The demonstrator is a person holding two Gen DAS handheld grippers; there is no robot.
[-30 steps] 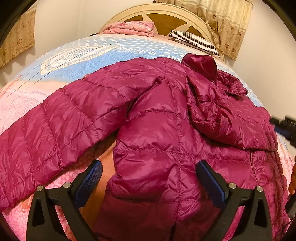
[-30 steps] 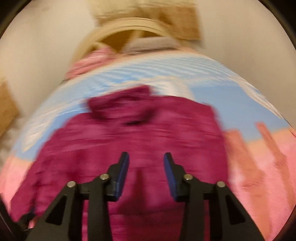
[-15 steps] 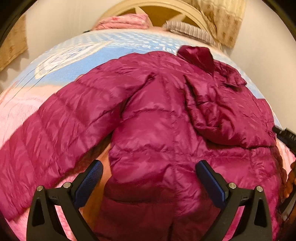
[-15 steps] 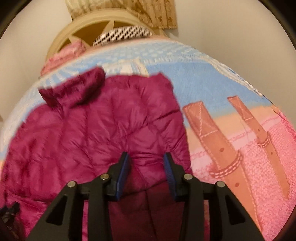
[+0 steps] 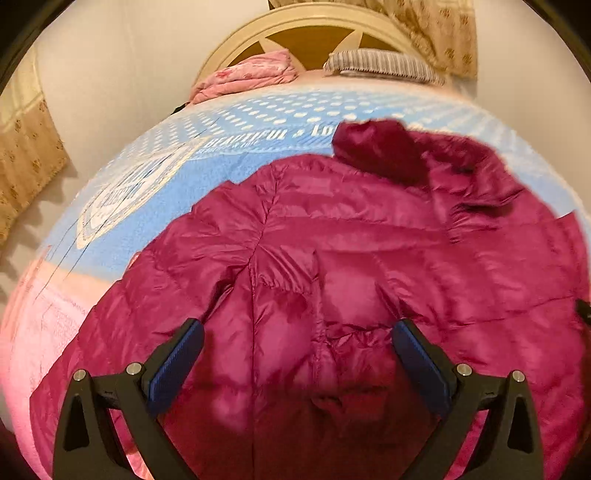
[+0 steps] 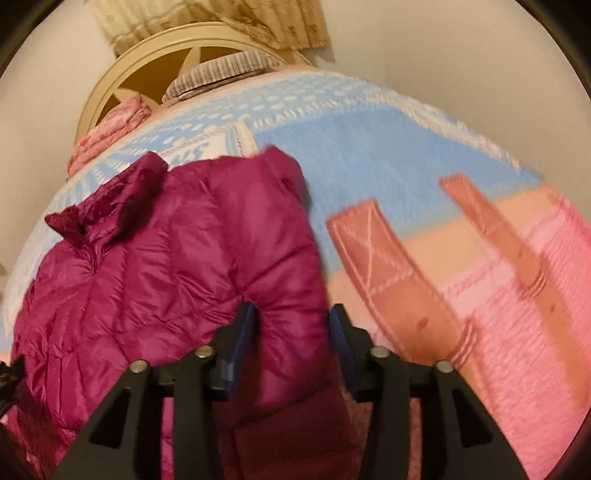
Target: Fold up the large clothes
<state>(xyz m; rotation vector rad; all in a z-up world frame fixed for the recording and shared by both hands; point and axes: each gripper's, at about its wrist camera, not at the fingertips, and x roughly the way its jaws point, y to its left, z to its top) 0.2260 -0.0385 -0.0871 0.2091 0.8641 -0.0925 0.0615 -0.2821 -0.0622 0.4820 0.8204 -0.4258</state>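
Note:
A magenta quilted puffer jacket (image 5: 351, 266) lies spread on the bed, hood (image 5: 373, 147) toward the headboard. My left gripper (image 5: 297, 350) is open wide, low over the jacket's body near the left sleeve seam, with nothing between its fingers. In the right wrist view the jacket (image 6: 159, 266) fills the left half. My right gripper (image 6: 293, 332) has its jaws partly closed around the jacket's right side edge, with the puffy fabric between the blue pads (image 6: 240, 343).
The bed has a blue, peach and pink blanket (image 6: 424, 155) with bare blanket to the right of the jacket. A pink folded quilt (image 5: 243, 75) and striped pillow (image 5: 384, 62) lie at the cream headboard (image 5: 295, 26). Walls and curtains surround the bed.
My left gripper has moved forward over the jacket, toward the left shoulder. My right gripper has slid forward so the jacket's right edge now sits between its fingers.

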